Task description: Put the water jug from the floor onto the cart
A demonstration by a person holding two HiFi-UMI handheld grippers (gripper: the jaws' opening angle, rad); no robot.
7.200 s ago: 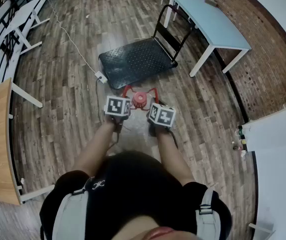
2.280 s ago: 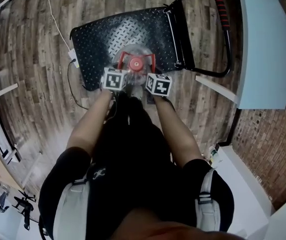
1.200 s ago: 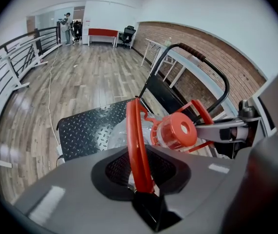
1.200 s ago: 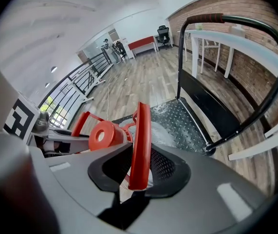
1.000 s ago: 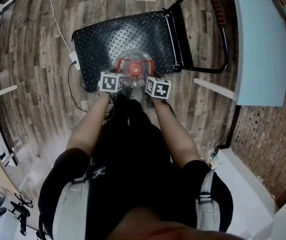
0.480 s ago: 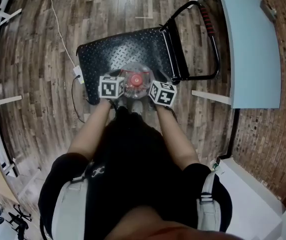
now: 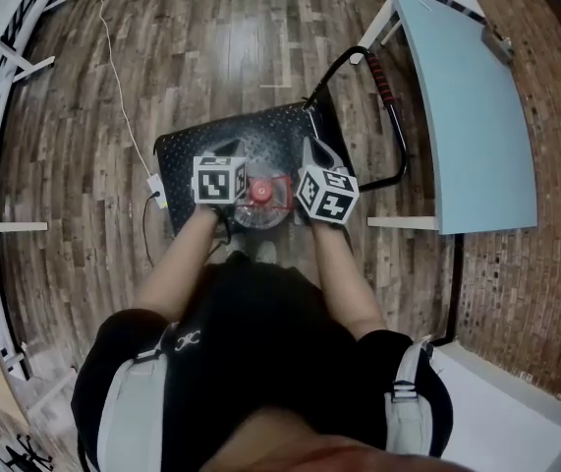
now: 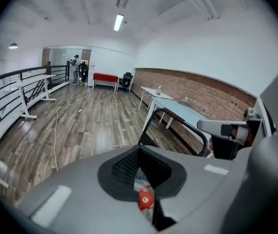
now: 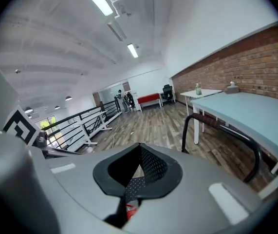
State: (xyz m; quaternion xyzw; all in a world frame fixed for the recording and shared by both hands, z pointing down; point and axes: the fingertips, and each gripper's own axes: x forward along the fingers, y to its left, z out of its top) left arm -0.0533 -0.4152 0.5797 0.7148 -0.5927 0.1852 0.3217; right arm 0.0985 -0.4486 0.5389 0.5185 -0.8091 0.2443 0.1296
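The water jug (image 7: 260,202) stands upright at the near edge of the cart (image 7: 270,131) deck, so the left gripper (image 7: 223,153) and right gripper (image 7: 314,153), flanking it from above, have just closed their fingers on nothing, their carrying apparently finished.

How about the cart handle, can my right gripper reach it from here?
Probably yes: the right gripper is shut and empty, and nothing stands between it and the cart handle. It must open to grip.

water jug (image 7: 260,205) on cart (image 7: 251,136), table (image 7: 467,106) right
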